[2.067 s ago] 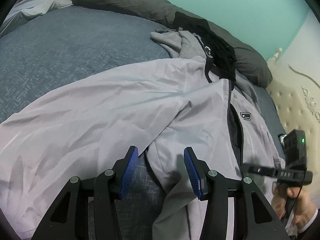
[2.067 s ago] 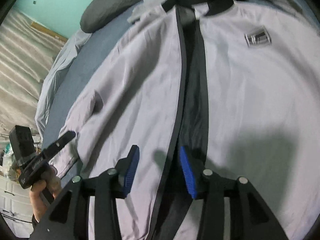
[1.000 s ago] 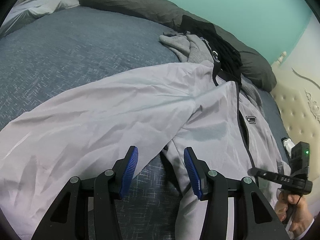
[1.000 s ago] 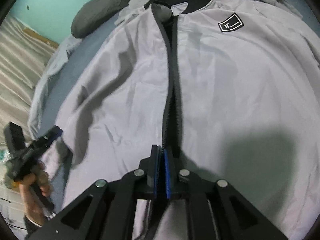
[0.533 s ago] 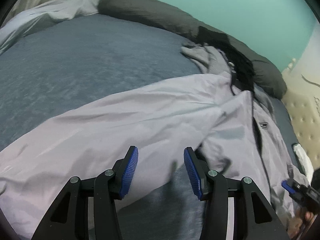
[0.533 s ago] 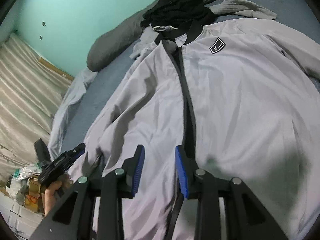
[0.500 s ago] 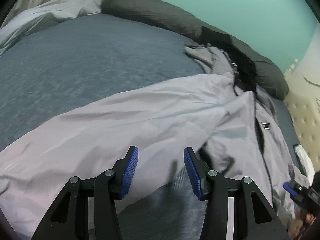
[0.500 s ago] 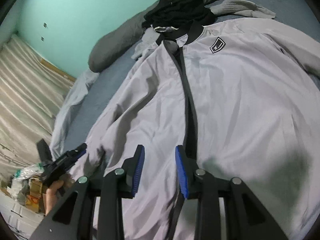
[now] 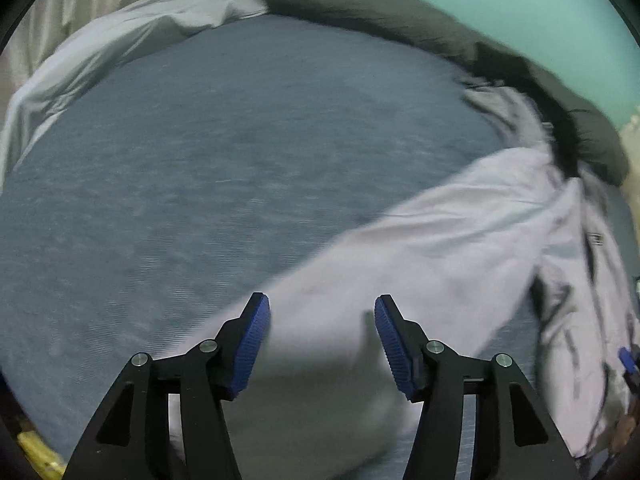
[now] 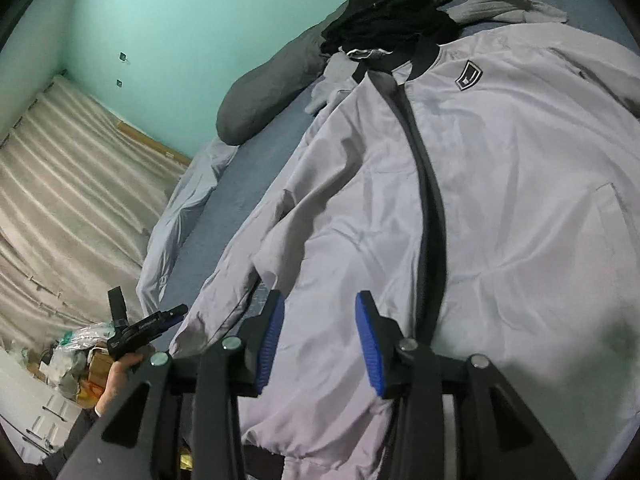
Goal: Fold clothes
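Observation:
A light grey jacket (image 10: 500, 184) with a black zip strip and black collar lies front up, spread out on the blue bed (image 9: 224, 152). Its long sleeve (image 9: 420, 248) stretches out toward the left wrist camera. My left gripper (image 9: 322, 312) hovers over the sleeve's end, its jaws opening with nothing pressed between the blue pads. My right gripper (image 10: 320, 308) hangs over the jacket's lower front, just left of the zip, its jaws also opening and gripping nothing. In the right wrist view the left gripper (image 10: 168, 314) shows at the lower left, in a hand (image 10: 120, 376).
A black garment (image 10: 388, 16) and a grey one (image 10: 504, 6) are heaped above the collar. A dark grey bolster (image 9: 400, 20) runs along the turquoise wall. A pale sheet (image 9: 120, 40) edges the bed's far side. Bags and clutter (image 10: 76, 356) sit beside the bed.
My right gripper has let go of the zip edge, opened and drawn back. My left gripper has swept left along the sleeve to its end and opened wider.

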The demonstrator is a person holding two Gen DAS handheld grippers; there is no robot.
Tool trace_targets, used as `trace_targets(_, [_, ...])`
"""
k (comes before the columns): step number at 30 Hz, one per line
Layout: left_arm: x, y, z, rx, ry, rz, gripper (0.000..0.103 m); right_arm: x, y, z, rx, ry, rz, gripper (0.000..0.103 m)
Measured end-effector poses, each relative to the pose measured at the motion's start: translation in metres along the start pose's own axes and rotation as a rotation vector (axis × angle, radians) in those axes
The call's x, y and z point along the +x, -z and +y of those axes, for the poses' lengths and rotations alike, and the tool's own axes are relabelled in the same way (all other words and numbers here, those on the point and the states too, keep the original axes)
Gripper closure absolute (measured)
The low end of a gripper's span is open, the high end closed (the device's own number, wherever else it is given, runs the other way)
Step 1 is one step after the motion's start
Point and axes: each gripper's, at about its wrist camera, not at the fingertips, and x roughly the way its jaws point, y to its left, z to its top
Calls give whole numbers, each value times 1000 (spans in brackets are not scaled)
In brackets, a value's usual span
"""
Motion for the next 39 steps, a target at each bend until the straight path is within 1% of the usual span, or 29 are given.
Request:
trace_targets(2, [5,-4,12,20,-18,31,39,3,3,-1,7,-12,16,66])
trace_targets(5, [13,-7,18,45,-10,47,39,5,5,-4,32,-45,24,66])
trace_targets(10, [28,-8,9,145,-4,67,39,2,2,-10,65,-54,3,66])
trace_targets(14, [41,-5,14,125,22,95,40,6,2,-14,91,-65,7,66])
trace_targets(15, [43,-4,15,122,28,99,43,7,3,-15,95,-66,10,66])
trace_targets(16, [45,-3,15,124,31,101,52,9,4,-16,94,-64,17,66])
trace_targets(17, [45,-2,14,130,35,101,58,10,4,-16,91,-58,23,66])
trace_targets(19, [45,0,10,155,38,103,81,13,6,-17,89,-48,31,66])
trace_targets(22, [43,0,4,198,27,103,96,16,7,-19,91,-43,36,66])
trace_targets(24, [39,-2,1,218,14,93,98,17,8,-20,89,-40,38,66])
trace_targets(27, [30,-14,5,214,-4,60,100,19,9,-20,79,-31,43,66])
trace_targets(33, [17,-55,17,209,-70,5,101,21,9,-21,73,-25,46,66])
trace_targets(39, [20,-104,16,229,-142,-23,101,25,11,-22,61,-11,61,66])
